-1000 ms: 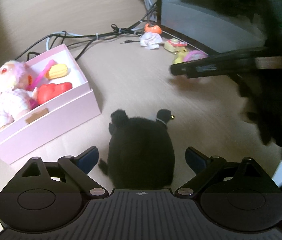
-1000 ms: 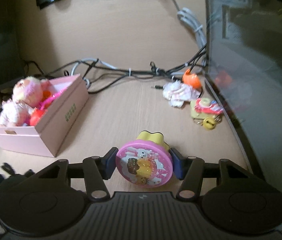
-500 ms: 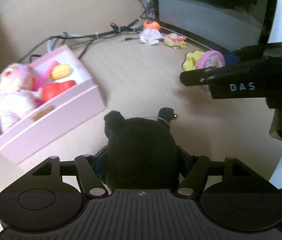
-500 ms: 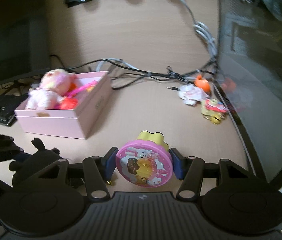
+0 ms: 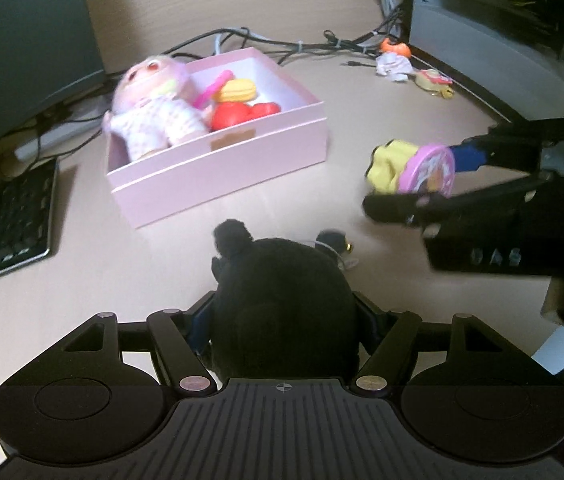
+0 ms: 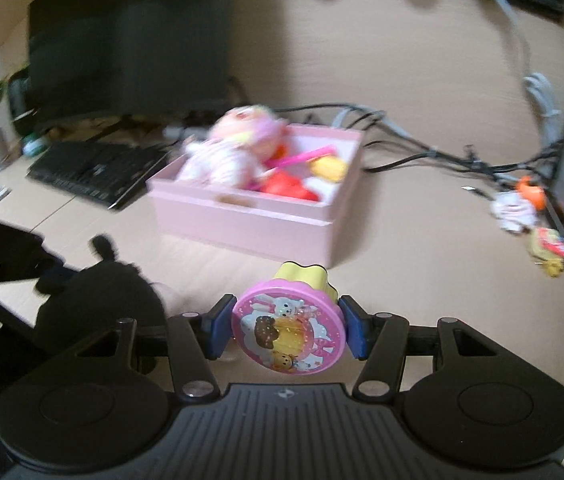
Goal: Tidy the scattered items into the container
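My left gripper [image 5: 284,320] is shut on a black plush toy [image 5: 282,288] and holds it above the desk. It also shows at the left of the right wrist view [image 6: 97,292]. My right gripper [image 6: 286,330] is shut on a pink-lidded yellow cupcake toy [image 6: 288,330], which also shows in the left wrist view [image 5: 414,166]. The pink box [image 5: 217,156] stands ahead, holding a pink doll [image 5: 153,108], a red toy [image 5: 237,114] and a yellow toy [image 5: 235,90]. The box also shows in the right wrist view [image 6: 249,216].
A crumpled white item [image 5: 392,66], an orange toy [image 5: 394,46] and a small yellow-pink toy [image 5: 434,82] lie by the dark computer case [image 5: 502,28] at the far right. Cables [image 5: 302,44] run behind the box. A black keyboard [image 5: 1,224] and a monitor [image 5: 21,40] are at the left.
Both grippers have lifted and swung left towards the pink box with their toys held. The box now looks nearer and more central in both views.
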A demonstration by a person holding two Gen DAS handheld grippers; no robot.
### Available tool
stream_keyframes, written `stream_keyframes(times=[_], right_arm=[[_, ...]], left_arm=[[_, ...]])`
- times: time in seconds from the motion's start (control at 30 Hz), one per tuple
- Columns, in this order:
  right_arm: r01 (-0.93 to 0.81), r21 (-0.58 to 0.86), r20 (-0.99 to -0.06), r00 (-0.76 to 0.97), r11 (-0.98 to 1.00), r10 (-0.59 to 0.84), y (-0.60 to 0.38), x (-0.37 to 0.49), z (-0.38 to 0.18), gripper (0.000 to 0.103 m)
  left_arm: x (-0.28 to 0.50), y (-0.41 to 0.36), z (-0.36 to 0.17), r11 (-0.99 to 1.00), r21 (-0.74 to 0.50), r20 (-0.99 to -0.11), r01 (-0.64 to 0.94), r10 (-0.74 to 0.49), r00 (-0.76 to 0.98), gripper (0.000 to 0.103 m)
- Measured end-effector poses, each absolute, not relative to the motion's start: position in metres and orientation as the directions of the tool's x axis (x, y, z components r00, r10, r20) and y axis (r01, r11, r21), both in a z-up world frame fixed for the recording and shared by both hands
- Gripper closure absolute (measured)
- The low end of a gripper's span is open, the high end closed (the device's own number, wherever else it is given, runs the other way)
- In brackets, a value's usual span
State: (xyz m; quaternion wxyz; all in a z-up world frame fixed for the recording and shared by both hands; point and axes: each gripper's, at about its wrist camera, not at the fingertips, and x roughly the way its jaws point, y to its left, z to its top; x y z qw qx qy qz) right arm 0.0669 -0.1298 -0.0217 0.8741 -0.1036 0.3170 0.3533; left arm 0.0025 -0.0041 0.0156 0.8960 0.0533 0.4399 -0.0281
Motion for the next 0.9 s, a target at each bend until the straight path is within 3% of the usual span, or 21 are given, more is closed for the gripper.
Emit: stream_keyframes(times=[0.23,0.33,0.43,0.53,0.57,0.63,0.9], right_arm=[[-0.702,0.046,-0.640,0.526,0.711,0.560,-0.106,0.050,-0.026,0.047],[-0.703,0.045,-0.640,0.526,0.710,0.561,-0.100,0.045,-0.026,0.047],[-0.708,0.037,-0.639,0.526,0.706,0.561,-0.091,0.041,-0.026,0.047],[-0.710,0.021,-0.646,0.528,0.704,0.552,-0.085,0.038,-0.029,0.047],[-0.709,0.016,-0.650,0.529,0.705,0.546,-0.084,0.037,-0.030,0.047],[-0.707,0.004,-0.658,0.530,0.707,0.534,-0.082,0.036,-0.033,0.047],[-0.690,-0.032,-0.694,0.536,0.723,0.481,-0.081,0.033,-0.046,0.047]], left_arm=[[-0.019,0.015,0.018,0.995,0.069,-0.785,0.075,0.008,0.619,0.030],[-0.026,0.021,0.020,0.994,0.070,-0.771,0.080,0.003,0.637,0.043],[-0.030,0.024,0.021,0.992,0.079,-0.763,0.096,-0.002,0.646,0.044],[-0.034,0.027,0.020,0.989,0.071,-0.758,0.127,-0.029,0.651,0.039],[-0.035,0.027,0.019,0.987,0.066,-0.761,0.148,-0.046,0.647,0.029],[-0.036,0.027,0.017,0.982,0.062,-0.764,0.180,-0.070,0.641,0.019],[-0.025,0.029,-0.004,0.977,0.054,-0.797,0.206,-0.082,0.598,0.020]])
